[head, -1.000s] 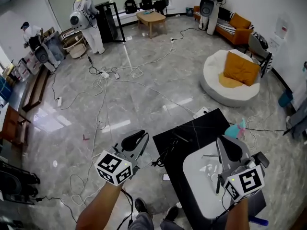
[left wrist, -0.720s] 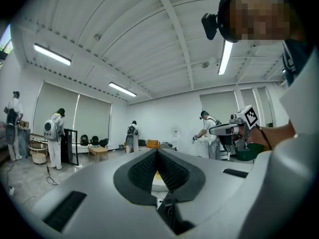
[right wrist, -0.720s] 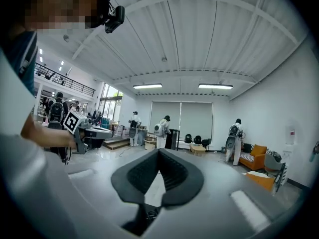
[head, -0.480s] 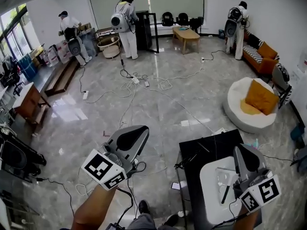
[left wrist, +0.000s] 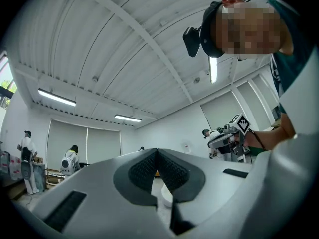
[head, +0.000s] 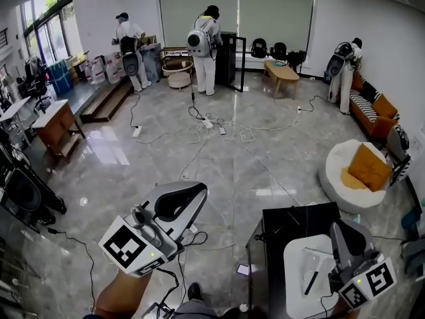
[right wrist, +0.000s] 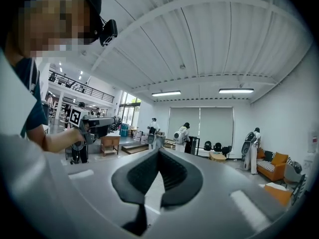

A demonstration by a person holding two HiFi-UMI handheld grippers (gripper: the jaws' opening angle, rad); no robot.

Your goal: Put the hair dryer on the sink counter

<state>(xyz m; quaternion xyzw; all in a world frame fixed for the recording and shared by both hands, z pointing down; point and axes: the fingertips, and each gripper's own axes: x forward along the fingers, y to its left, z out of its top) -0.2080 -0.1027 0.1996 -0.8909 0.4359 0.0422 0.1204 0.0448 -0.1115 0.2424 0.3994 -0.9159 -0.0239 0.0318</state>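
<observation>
My left gripper (head: 191, 193) is held up over the marble floor, left of the black sink counter (head: 279, 223). Its jaws are shut with nothing between them (left wrist: 157, 152). My right gripper (head: 345, 230) hovers over the white sink basin (head: 297, 261), also shut and empty (right wrist: 159, 151). A slim dark object (head: 311, 282) lies in the basin. I cannot pick out a hair dryer in any view. Both gripper views look level across the room, and each shows the other gripper held in a hand (left wrist: 227, 137) (right wrist: 94, 126).
Cables (head: 212, 128) trail across the floor ahead. A white beanbag with an orange cushion (head: 355, 171) sits at the right, a wooden desk (head: 56, 121) at the left. Several people with backpack rigs stand at the far wall. A phone (head: 243, 269) lies by the counter.
The head view has tilted up and shows more of the room. The left gripper has risen and sits larger in view; the right one has slid to the lower right corner.
</observation>
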